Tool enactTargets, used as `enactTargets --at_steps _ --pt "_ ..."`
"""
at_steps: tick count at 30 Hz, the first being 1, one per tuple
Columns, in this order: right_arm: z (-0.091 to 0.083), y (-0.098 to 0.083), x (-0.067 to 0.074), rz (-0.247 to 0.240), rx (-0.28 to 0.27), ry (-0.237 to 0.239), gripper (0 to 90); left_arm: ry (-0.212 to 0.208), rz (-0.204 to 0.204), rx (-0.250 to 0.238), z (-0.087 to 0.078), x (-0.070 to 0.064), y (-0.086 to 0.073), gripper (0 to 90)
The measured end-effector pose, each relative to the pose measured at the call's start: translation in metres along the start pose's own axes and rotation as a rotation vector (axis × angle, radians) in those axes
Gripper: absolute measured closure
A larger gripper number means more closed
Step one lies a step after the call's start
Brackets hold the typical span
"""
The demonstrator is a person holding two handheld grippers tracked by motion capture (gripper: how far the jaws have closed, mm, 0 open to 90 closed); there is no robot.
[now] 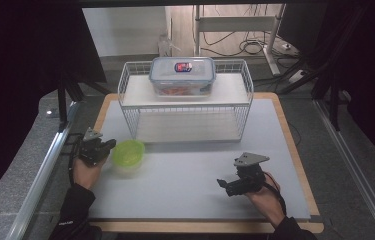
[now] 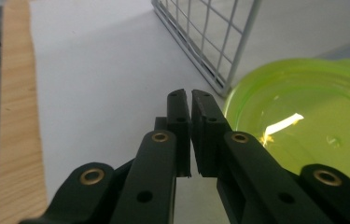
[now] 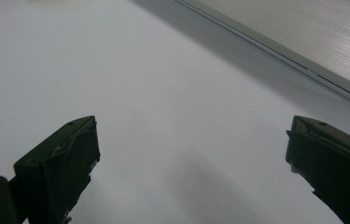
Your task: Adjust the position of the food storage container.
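Left gripper clenched empty just beside green bowl, right gripper spread wide over bare mat, wire rack behind.

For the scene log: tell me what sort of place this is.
Probably a lab or test room set up for recording. A white mat on a wooden table is hemmed by dark curtains, with loose cables on the floor behind and a metal rail alongside.

High cam overhead facing fwd/down, gripper cams low, close, sharing white mat, left w/ green bowl
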State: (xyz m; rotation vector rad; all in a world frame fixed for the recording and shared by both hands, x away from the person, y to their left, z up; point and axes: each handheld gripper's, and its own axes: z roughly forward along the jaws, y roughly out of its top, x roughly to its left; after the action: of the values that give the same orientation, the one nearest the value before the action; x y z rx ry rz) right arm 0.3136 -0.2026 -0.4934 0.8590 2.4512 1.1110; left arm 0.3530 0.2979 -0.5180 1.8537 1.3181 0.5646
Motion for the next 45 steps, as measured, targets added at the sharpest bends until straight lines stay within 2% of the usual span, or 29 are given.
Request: enactTargets --at_steps 7,12,14,17,18,19,25,31,32,33,36,37,39,45 --pt "0.000 -0.001 -0.001 0.004 0.007 -0.002 2.8 -0.032 -0.037 -0.007 -0.001 -0.002 -0.003 89.7" --pt "0.001 -0.001 -0.001 0.000 0.015 -0.003 3.0 -0.061 -0.040 0.002 -0.002 -0.015 -0.004 89.8" --pt "0.000 -0.001 -0.001 0.001 0.016 -0.003 3.0 -0.099 -0.017 0.011 -0.002 -0.028 -0.003 89.8" --pt "0.000 -0.001 -0.001 0.004 0.018 -0.002 3.0 -0.128 0.014 0.020 -0.002 -0.043 -0.002 89.7" --pt "0.000 -0.001 -0.001 0.004 0.018 -0.002 3.0 -0.128 0.014 0.020 -0.002 -0.043 -0.002 89.7" --pt "0.001 -0.002 -0.002 0.006 0.020 -0.002 3.0 -0.149 0.037 0.026 0.000 -0.052 -0.001 89.8" --pt "0.002 -0.003 -0.004 0.019 0.026 0.003 3.1 -0.200 0.082 0.041 0.005 -0.080 0.003 89.7" --pt "0.002 -0.004 -0.006 0.033 0.028 0.004 3.5 -0.235 0.105 0.052 0.007 -0.102 0.004 89.8" --pt "0.002 -0.004 -0.006 0.032 0.029 0.004 3.5 -0.235 0.105 0.052 0.007 -0.102 0.004 89.8" --pt "0.003 -0.005 -0.006 0.033 0.029 0.005 3.5 -0.248 0.110 0.055 0.007 -0.109 0.005 89.8" --pt "0.003 -0.005 -0.007 0.038 0.035 0.005 3.5 -0.270 0.130 0.062 0.008 -0.120 0.005 89.7" --pt "0.003 -0.005 -0.007 0.038 0.035 0.005 3.5 -0.270 0.130 0.062 0.008 -0.120 0.005 89.8" --pt "0.003 -0.006 -0.008 0.042 0.040 0.006 3.7 -0.289 0.144 0.069 0.007 -0.130 0.005 89.8" --pt "0.003 -0.006 -0.009 0.046 0.042 0.006 3.9 -0.306 0.151 0.082 0.002 -0.139 0.001 89.8"
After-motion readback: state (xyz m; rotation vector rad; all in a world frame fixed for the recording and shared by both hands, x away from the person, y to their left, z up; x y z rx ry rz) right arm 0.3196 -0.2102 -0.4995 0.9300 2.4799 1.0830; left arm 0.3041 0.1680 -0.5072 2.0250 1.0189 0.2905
